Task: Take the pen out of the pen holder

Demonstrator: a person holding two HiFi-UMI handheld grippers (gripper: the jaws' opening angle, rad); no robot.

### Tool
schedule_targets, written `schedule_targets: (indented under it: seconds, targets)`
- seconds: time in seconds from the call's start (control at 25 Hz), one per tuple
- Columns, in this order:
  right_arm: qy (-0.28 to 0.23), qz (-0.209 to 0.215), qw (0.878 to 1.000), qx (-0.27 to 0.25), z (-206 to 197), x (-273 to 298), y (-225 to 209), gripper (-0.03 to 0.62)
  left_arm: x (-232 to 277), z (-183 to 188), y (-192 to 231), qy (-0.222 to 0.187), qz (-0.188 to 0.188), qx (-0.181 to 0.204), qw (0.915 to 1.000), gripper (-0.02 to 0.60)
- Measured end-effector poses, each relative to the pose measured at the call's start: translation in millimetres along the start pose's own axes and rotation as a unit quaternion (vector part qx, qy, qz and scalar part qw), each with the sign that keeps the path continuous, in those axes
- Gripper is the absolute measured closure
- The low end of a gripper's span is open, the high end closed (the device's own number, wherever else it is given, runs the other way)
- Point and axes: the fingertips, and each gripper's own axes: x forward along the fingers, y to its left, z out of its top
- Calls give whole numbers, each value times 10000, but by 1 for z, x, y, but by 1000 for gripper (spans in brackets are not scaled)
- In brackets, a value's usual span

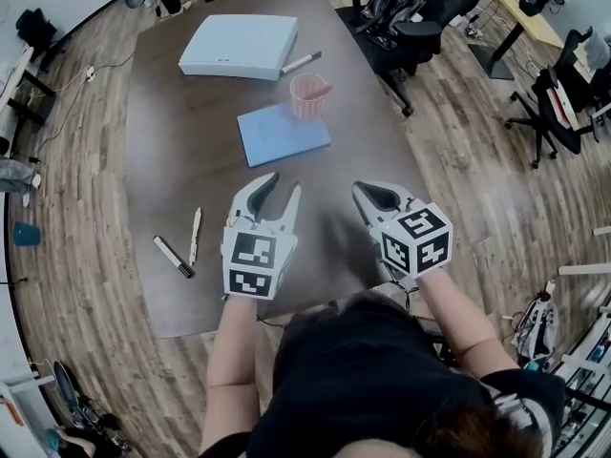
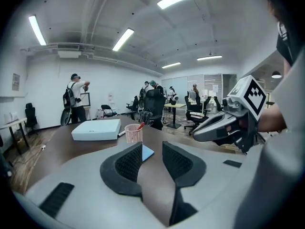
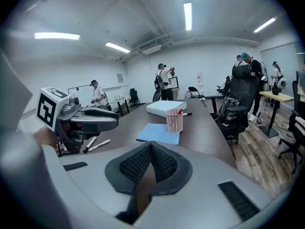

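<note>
Two grippers hang above the table [image 1: 191, 141]: left gripper [image 1: 284, 184] jaws stand apart, empty; right gripper [image 1: 364, 195] jaws meet; a red pen [image 3: 180, 111] sits in the pen holder [image 1: 309, 96].

Table [image 1: 191, 160]: dark brown, rounded corners, on a plank floor [image 1: 458, 151].
Box [image 1: 239, 46]: white, flat, at the table's far end.
Pad [image 1: 283, 134]: blue, flat, nearer than the box and apart from it.
Marker [image 1: 301, 62]: just beside the box's right corner.
Two markers [image 1: 173, 256]: close together near the table's left edge.
Chairs [image 1: 410, 12]: black, past the far right corner.
Cup [image 1: 26, 234]: teal, on the floor, left.
People [image 2: 74, 101]: standing by the far wall.
</note>
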Motion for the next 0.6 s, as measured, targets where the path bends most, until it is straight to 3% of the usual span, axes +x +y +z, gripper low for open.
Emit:
schedule_targets:
  seconds: [0.6]
  targets:
    - [147,383,9991,71,10,36,-79,580,129,66,13,8,388,410,9984,442]
